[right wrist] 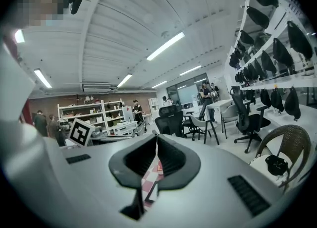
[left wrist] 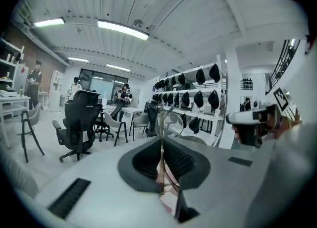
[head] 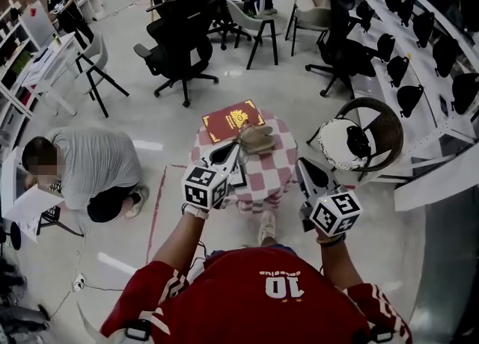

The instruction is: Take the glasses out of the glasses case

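Observation:
A small round table [head: 262, 178] with a red-and-white checked cloth stands in front of me. On its far side lies a tan glasses case [head: 259, 139], next to a red book [head: 232, 120]. My left gripper [head: 238, 148] hangs just left of the case. In the left gripper view the left gripper [left wrist: 161, 145] is shut on the thin wire frame of the glasses [left wrist: 170, 121], whose round clear lens sticks up past the jaws. My right gripper [head: 301, 164] hovers at the table's right edge. In its own view the right gripper [right wrist: 156, 140] is shut with nothing in it.
A wicker chair [head: 389, 122] with a white cushion and a black object stands right of the table. A person [head: 86, 170] crouches on the floor at left. Office chairs [head: 179, 36] stand behind the table, and shelves with black items [head: 419, 28] run along the right.

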Demonstrator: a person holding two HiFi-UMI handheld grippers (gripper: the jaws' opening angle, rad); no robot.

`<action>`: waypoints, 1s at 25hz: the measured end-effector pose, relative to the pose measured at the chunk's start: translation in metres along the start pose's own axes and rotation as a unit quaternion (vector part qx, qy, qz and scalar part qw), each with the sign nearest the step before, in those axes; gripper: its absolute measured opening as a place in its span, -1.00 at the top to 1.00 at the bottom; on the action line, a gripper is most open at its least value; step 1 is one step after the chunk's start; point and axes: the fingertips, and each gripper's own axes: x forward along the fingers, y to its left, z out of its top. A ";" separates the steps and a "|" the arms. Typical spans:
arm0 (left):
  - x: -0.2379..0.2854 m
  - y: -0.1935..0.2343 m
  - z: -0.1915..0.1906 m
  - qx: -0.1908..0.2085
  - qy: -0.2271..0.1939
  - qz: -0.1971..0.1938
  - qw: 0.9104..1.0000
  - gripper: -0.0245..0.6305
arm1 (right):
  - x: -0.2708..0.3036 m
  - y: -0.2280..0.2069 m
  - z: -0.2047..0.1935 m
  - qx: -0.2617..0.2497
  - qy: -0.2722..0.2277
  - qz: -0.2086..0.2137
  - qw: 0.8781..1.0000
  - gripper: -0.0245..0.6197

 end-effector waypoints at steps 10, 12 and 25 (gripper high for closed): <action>-0.075 -0.016 0.060 -0.003 -0.089 0.010 0.996 0.86 | -0.019 0.023 0.021 -0.021 -0.039 -0.009 0.999 0.85; -0.087 -0.016 0.065 -0.005 -0.103 0.020 0.994 0.86 | -0.022 0.026 0.023 -0.027 -0.045 -0.014 0.999 0.85; -0.148 -0.008 0.084 0.020 -0.154 0.109 0.982 0.86 | -0.049 0.022 0.021 -0.063 -0.060 -0.072 0.994 0.86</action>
